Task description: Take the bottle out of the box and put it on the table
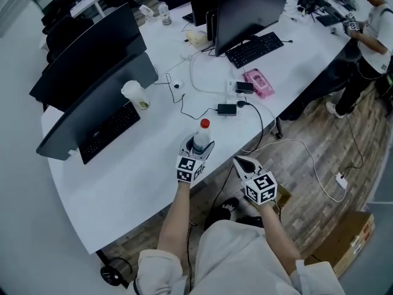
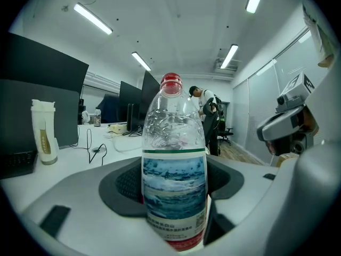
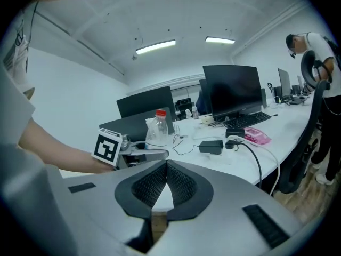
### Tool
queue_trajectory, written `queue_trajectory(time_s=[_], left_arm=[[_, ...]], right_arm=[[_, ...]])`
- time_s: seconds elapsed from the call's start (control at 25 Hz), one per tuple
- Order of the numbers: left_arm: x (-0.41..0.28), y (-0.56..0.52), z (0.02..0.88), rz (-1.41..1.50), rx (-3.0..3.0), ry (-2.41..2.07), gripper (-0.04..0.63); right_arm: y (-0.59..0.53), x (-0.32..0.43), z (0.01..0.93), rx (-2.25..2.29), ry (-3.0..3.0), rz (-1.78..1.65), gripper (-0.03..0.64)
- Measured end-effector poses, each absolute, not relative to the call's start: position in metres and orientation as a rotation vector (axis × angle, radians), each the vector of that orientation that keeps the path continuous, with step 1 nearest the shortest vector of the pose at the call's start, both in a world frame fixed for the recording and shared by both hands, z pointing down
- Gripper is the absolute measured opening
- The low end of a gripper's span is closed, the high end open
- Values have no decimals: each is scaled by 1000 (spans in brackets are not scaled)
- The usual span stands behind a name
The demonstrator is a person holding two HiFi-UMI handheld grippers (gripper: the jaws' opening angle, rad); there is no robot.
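Note:
A clear plastic bottle (image 1: pixel 201 136) with a red cap and a blue label stands upright between the jaws of my left gripper (image 1: pixel 196 150), which is shut on it above the front edge of the white table (image 1: pixel 135 180). In the left gripper view the bottle (image 2: pixel 173 164) fills the middle and both pads press its label. My right gripper (image 1: pixel 244 163) hangs just off the table's edge, to the right of the bottle. Its jaws are shut with nothing between them, and the tips meet (image 3: pixel 166 165). From there the bottle (image 3: pixel 157 126) shows to the left.
Two dark monitors (image 1: pixel 92 72) with a keyboard (image 1: pixel 109 131) and a cup (image 1: pixel 136 94) stand at the left. At the back are another monitor (image 1: pixel 249 11), a keyboard (image 1: pixel 255 48), a pink box (image 1: pixel 259 82) and cables. A cardboard box (image 1: pixel 347 238) sits on the floor. A person (image 1: pixel 371 35) stands far right.

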State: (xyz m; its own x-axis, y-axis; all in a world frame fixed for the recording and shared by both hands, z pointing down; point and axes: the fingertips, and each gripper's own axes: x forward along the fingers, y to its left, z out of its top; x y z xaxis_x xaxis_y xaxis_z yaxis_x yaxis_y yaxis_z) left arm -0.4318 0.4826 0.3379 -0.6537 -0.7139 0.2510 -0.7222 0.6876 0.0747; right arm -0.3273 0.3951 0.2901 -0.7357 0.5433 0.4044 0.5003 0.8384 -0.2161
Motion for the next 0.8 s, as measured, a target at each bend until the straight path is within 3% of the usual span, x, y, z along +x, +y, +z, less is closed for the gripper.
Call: queue_trajectory(time_s=[0.4, 0.8], left_arm=[[-434, 501, 349, -26, 1164, -2679, 313], [-412, 510, 358, 132, 1116, -2644, 315]], right_arm=[[401, -303, 323, -741, -2488, 129, 40], [399, -289, 324, -753, -2488, 160, 40]])
